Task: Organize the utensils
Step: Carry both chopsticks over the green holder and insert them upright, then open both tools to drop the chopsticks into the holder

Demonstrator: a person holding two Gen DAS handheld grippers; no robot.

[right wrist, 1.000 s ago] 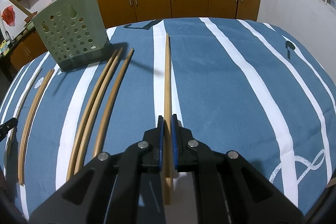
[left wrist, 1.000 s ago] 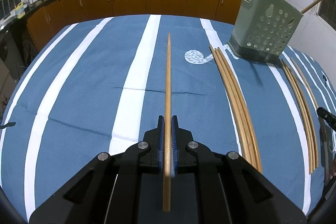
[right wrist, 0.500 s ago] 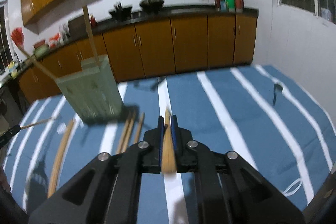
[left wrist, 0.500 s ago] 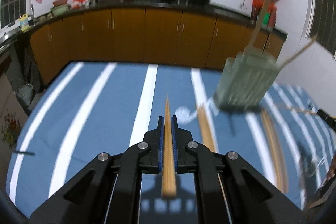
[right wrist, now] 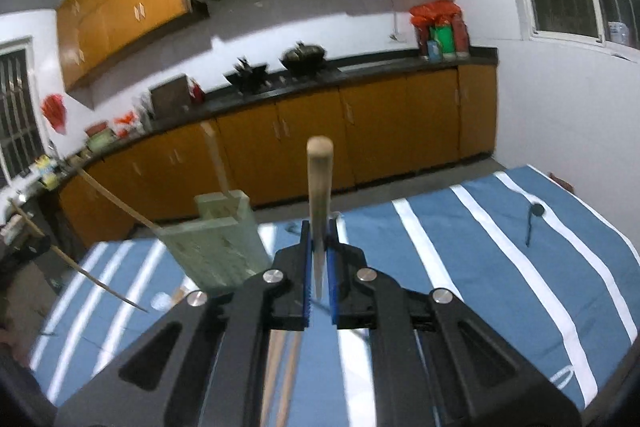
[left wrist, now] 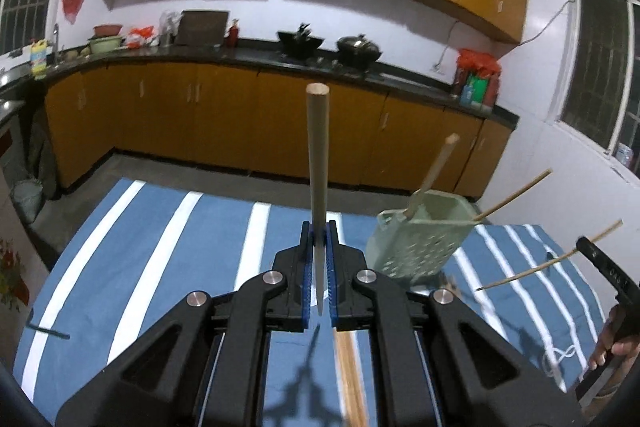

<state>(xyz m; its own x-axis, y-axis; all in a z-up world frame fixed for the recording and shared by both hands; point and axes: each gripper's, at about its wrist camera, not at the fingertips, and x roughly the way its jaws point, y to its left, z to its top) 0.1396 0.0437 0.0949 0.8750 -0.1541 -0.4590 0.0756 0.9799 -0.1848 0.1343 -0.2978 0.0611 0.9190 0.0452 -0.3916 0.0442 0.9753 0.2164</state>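
Two grippers, left and right, each pinch one chopstick fast, lifted off the cloth. Holder sits at two o'clock of the left, ten o'clock of the right. Step: carrying. Next, tip points down over its mouth.

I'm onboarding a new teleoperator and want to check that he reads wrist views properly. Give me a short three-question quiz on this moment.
1. True or false: each gripper grips a chopstick, the left gripper and the right gripper.
2. The green holder stands on: A) the striped cloth B) the counter C) the floor.
3. Fill in: in the left wrist view, the left gripper's chopstick points ____, away from the cloth.

Key: 1 true; 2 A; 3 up.
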